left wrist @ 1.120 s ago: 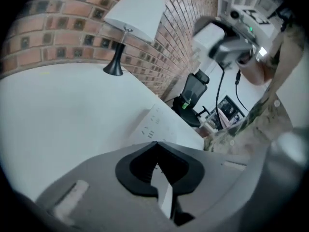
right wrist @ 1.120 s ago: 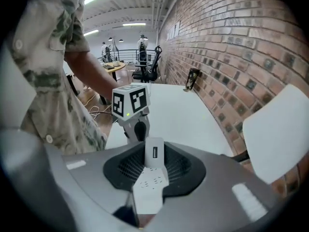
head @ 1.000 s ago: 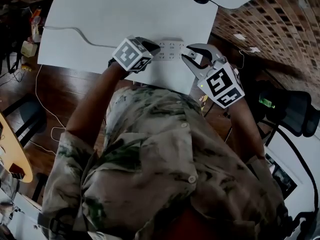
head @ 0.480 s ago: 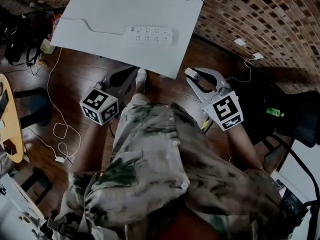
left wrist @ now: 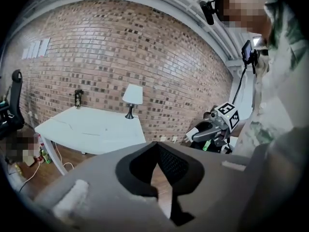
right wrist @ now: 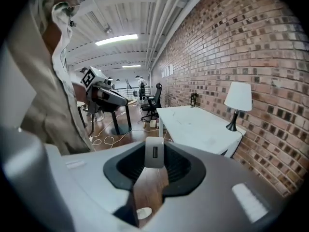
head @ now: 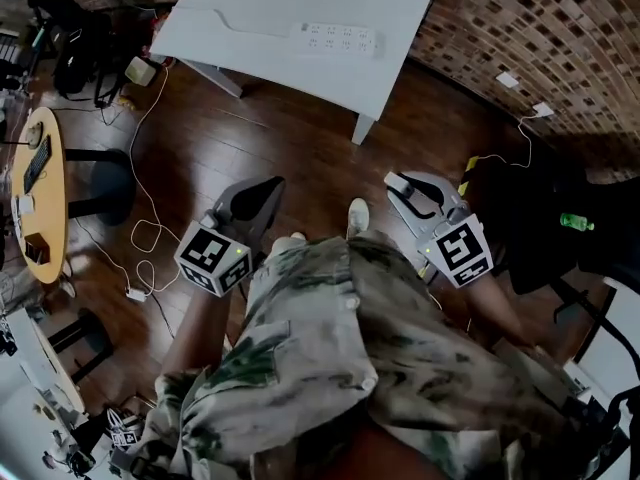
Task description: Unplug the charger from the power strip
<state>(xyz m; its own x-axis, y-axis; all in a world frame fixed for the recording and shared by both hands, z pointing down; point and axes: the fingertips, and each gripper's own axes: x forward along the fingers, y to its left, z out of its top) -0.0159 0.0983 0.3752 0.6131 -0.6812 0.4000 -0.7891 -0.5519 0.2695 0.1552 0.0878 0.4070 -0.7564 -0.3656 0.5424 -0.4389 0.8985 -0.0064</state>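
The white power strip (head: 335,40) lies on the white table (head: 250,3), far from both grippers, its cable running left. No plug shows in its sockets. My right gripper (head: 405,190) hangs over the wooden floor, shut on a small white charger (right wrist: 154,152) whose USB port faces the right gripper view's camera. In the head view the charger is hidden inside the jaws. My left gripper (head: 262,193) is over the floor too, its jaws meeting at the tips (left wrist: 157,146) with nothing between them. Each gripper view shows the table (left wrist: 96,129) (right wrist: 198,127) some way ahead.
A lamp (left wrist: 133,98) stands on the table by the brick wall. Loose cables (head: 140,248) trail over the floor at the left, near a round wooden table (head: 40,188). A black office chair (head: 590,238) is at the right. The person's shoe (head: 357,213) is between the grippers.
The person has stepped back from the table. Both grippers have come away from the power strip and now hang over the floor; the table has slid to the top of the head view.
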